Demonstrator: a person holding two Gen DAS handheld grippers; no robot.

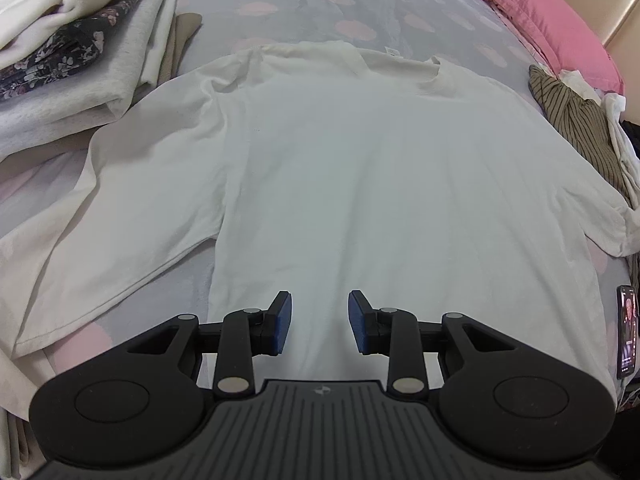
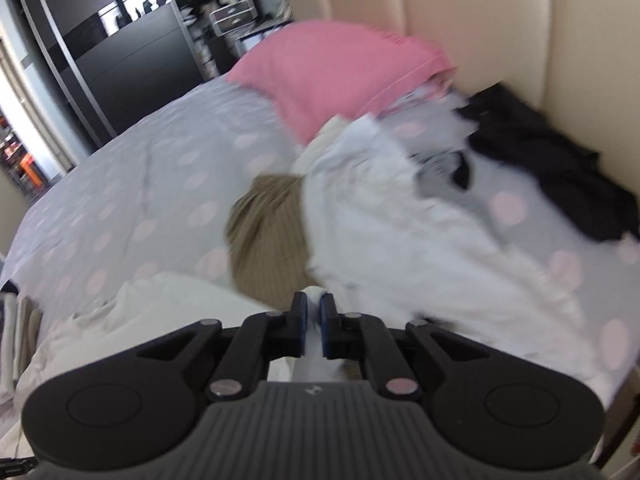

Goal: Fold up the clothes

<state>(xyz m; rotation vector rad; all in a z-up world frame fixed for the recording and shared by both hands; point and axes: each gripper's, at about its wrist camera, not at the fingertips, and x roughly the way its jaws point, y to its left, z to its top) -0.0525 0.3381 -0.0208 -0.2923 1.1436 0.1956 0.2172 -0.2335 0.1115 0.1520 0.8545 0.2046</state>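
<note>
A white T-shirt (image 1: 352,176) lies spread flat on the bed, collar at the far end, its left sleeve spread out to the left. My left gripper (image 1: 320,322) is open and empty, low over the shirt's near hem. In the blurred right wrist view my right gripper (image 2: 314,320) is shut on a fold of white cloth (image 2: 314,294), which looks like the T-shirt's right edge; more of the shirt (image 2: 160,300) shows at lower left.
A stack of folded clothes (image 1: 76,60) sits at far left. A pink pillow (image 1: 540,12) and a striped brown garment (image 1: 576,128) lie at right, with white (image 2: 400,220) and black clothes (image 2: 540,152) by the headboard. A phone (image 1: 626,332) lies at the right edge.
</note>
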